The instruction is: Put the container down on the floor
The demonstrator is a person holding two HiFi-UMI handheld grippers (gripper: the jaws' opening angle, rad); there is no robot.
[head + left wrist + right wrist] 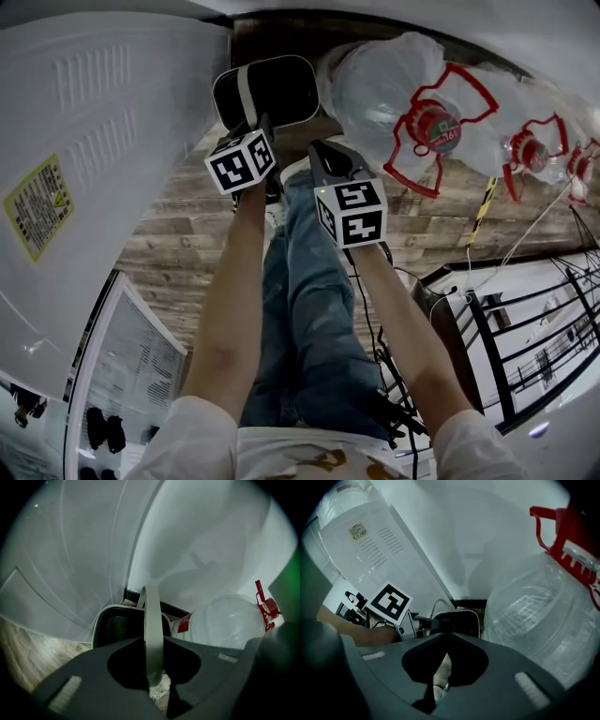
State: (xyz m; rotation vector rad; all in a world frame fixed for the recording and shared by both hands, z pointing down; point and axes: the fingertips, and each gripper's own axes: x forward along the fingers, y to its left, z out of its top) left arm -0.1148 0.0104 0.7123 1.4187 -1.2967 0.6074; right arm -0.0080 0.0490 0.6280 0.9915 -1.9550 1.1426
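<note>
Both tongs are closed: my left tongs (pixel 153 641) clamp the container (pixel 281 89) by its grey handle (pixel 153 616), my right tongs (pixel 444 637) pinch nothing. The container is down by the wooden floor (pixel 187 225), beside a water bottle (pixel 394 84).

Black, white-rimmed container (pixel 281 94), its pale handle (pixel 152 620) raised upright.

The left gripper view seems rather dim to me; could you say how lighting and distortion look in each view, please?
Left gripper view: the left gripper is dark and blurred, the container shadowed, the white surface behind bright. Right gripper view: fisheye bulges the water bottle, corners black. Head view: evenly lit, floor planks bend toward the edges.
</note>
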